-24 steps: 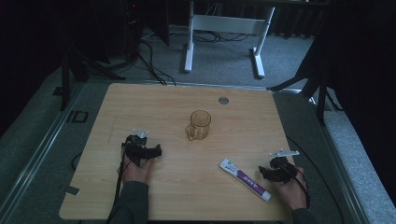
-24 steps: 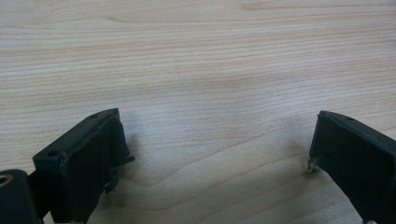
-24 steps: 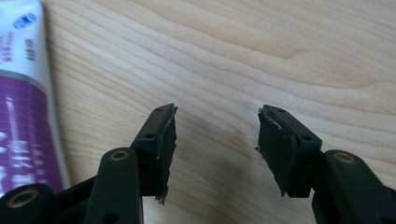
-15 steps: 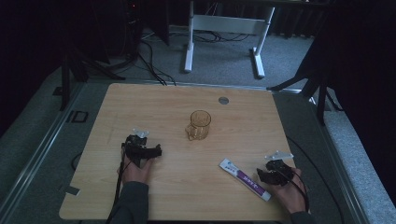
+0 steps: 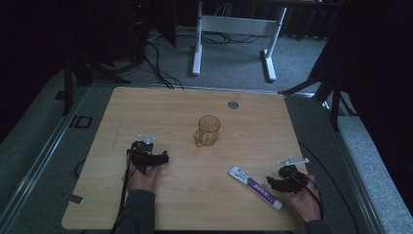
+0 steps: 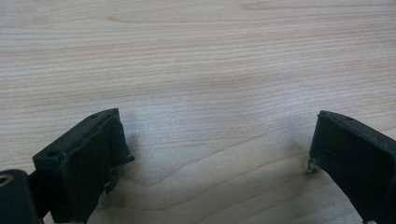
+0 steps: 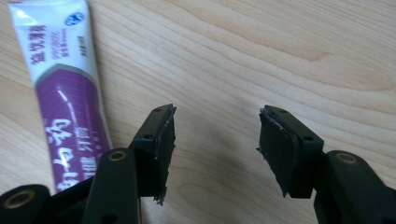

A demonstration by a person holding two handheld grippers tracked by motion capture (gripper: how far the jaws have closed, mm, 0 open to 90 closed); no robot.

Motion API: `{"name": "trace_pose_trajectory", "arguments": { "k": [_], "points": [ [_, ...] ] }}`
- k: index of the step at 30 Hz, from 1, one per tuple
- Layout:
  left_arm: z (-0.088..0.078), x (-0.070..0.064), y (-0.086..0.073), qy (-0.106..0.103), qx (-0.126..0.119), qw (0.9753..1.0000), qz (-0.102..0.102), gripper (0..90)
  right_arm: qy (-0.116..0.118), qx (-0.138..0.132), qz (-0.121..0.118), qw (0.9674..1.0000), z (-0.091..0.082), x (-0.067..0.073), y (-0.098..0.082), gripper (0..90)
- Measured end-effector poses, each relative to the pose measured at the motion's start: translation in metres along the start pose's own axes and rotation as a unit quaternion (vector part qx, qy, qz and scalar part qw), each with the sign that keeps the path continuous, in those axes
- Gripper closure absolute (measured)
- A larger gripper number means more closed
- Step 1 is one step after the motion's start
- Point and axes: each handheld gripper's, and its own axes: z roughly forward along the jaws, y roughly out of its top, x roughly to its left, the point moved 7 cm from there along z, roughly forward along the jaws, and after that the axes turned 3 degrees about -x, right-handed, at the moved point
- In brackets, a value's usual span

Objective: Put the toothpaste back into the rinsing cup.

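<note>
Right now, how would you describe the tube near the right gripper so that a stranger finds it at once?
On the wooden table, look at the near right part, just beside the open right gripper. There the toothpaste tube lies flat and slanted. It is white and purple with printed characters, unlike the amber glass mug standing at the table's middle.

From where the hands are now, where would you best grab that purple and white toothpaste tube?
Probably across the toothpaste tube at its purple middle, from above with the right gripper beside it. It lies flat on the table, long and narrow, so open jaws can straddle its width.
</note>
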Motion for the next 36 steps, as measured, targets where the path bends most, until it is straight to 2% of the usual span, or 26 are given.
{"name": "trace_pose_trajectory", "arguments": {
  "k": [27, 36],
  "points": [
    [0.0, 0.0, 0.0, 0.0, 0.0, 1.0, -0.001, 2.8, 0.029, 0.004, -0.012, 0.9995, -0.011, 0.006, 0.01, 48.4],
    [0.0, 0.0, 0.0, 0.0, 0.0, 1.0, 0.0, 2.8, 0.031, 0.02, -0.026, 0.999, -0.013, 0.01, 0.013, 49.9]
  ]
}}
